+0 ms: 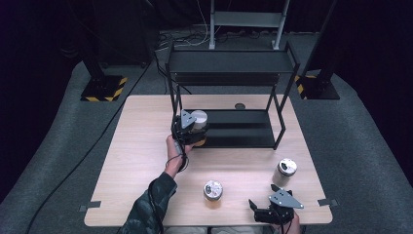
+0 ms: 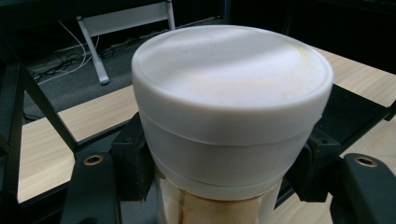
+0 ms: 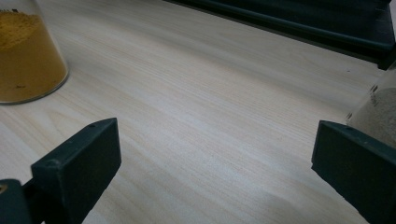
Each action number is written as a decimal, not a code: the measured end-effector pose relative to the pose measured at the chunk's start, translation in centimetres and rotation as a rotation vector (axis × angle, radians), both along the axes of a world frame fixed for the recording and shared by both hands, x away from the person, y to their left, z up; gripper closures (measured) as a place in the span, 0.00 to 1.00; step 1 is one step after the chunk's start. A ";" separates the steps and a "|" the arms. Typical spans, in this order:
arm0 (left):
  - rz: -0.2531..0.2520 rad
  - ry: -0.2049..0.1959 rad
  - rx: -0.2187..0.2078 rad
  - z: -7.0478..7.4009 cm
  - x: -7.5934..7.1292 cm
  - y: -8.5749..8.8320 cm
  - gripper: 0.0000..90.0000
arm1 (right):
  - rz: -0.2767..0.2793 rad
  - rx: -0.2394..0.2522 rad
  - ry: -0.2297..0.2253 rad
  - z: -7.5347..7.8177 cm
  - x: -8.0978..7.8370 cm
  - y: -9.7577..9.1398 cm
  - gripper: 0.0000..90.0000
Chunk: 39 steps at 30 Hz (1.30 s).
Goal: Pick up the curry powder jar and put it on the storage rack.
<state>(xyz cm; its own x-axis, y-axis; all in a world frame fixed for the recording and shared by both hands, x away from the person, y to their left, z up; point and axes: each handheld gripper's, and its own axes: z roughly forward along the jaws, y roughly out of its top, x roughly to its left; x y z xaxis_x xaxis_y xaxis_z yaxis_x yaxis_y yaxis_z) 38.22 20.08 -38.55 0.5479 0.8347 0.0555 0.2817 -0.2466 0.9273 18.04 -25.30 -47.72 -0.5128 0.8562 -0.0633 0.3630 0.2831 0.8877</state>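
A white-lidded jar (image 2: 232, 112) is being pinched by the left gripper (image 1: 187, 127) at the rack's (image 1: 229, 129) lower shelf, apparently unreleased, while two jars are being left near the desk's near edge, the right gripper (image 3: 210, 163) spread wide.

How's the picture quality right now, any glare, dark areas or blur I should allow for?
High view: table evenly lit, surroundings nearly black, shiny jar lids glint. Left gripper view: white-lidded jar sharp, soft highlight on the lid, background dim. Right gripper view: right gripper pads slightly soft, yellow-powder jar cropped at the edge.
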 end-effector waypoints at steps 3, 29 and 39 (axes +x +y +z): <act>0.002 0.004 0.001 -0.1 0.1 0.0 0.39 | 0.000 0.000 0.000 0.0 0.0 0.0 0.00; 0.031 0.021 0.004 -0.8 1.4 -0.5 0.38 | 0.001 -0.002 -0.006 -0.1 -0.1 0.0 0.00; 0.053 0.028 -0.005 -1.3 1.9 -0.7 0.38 | 0.002 -0.003 -0.007 -0.1 -0.1 0.0 0.00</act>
